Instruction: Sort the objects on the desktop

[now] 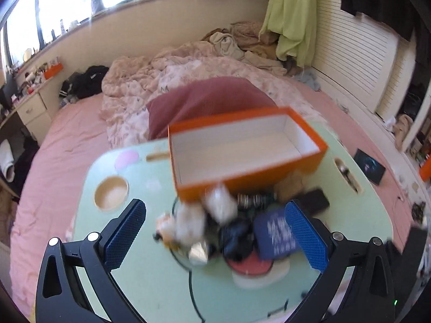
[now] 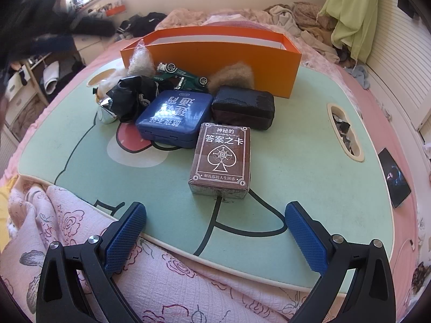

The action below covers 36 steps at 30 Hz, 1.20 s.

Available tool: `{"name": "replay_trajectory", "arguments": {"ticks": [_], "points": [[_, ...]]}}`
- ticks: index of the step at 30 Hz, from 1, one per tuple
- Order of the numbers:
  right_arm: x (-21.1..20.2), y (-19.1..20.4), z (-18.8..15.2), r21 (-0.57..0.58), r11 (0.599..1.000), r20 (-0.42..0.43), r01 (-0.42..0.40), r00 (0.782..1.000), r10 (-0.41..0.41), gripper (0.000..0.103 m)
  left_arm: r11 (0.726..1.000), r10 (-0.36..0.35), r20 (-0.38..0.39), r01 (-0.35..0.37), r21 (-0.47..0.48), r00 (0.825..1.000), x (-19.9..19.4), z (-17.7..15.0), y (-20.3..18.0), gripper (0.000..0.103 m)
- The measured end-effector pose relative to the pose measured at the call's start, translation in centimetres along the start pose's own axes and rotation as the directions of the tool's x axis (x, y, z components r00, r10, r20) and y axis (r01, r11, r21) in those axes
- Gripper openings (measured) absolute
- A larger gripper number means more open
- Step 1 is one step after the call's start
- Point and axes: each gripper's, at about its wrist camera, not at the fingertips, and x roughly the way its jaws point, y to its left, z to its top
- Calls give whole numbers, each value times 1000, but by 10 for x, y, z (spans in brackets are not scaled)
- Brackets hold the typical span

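Both grippers, left (image 1: 215,231) and right (image 2: 215,231), hang with fingers spread and empty, since the clutter sits bunched before the orange box (image 2: 215,51), ready for sorting.

My tool's pads (image 2: 126,238) are blue with a fine cross-hatch grip, on black arms. The counter (image 2: 296,161) is mint green with black cartoon lines and a red-and-white patch. The box (image 2: 223,62) is bright orange outside, white inside. The card deck (image 2: 222,158) is brown with white lettering and a white spade. The tin (image 2: 175,115) is blue with white characters; the case (image 2: 243,107) is black. The toy car (image 2: 183,76) is dark green. The bedsheet (image 1: 67,140) is pink.
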Motion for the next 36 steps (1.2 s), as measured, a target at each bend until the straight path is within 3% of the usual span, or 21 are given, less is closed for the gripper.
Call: {"name": "replay_trajectory", "arguments": {"ticks": [5, 11, 21, 27, 33, 36], "points": [[0, 1, 1, -3, 1000, 1, -1, 1000, 1, 103, 999, 40, -40, -41, -13, 998, 40, 48, -14, 103], [0, 1, 1, -7, 1000, 3, -4, 1000, 4, 103, 999, -7, -184, 0, -41, 983, 98, 41, -31, 103], [1, 0, 1, -12, 1000, 3, -5, 1000, 5, 103, 998, -4, -231, -9, -56, 973, 111, 37, -36, 103], [1, 0, 1, -16, 1000, 4, -6, 1000, 6, 103, 988, -145, -224, 128, -88, 964, 103, 40, -52, 103], [2, 0, 1, -19, 1000, 4, -7, 1000, 7, 103, 990, -138, -164, 136, -26, 977, 83, 44, -72, 103], [2, 0, 1, -21, 1000, 4, -7, 1000, 7, 103, 988, -152, -62, 153, 13, 986, 50, 37, -70, 103]]}}
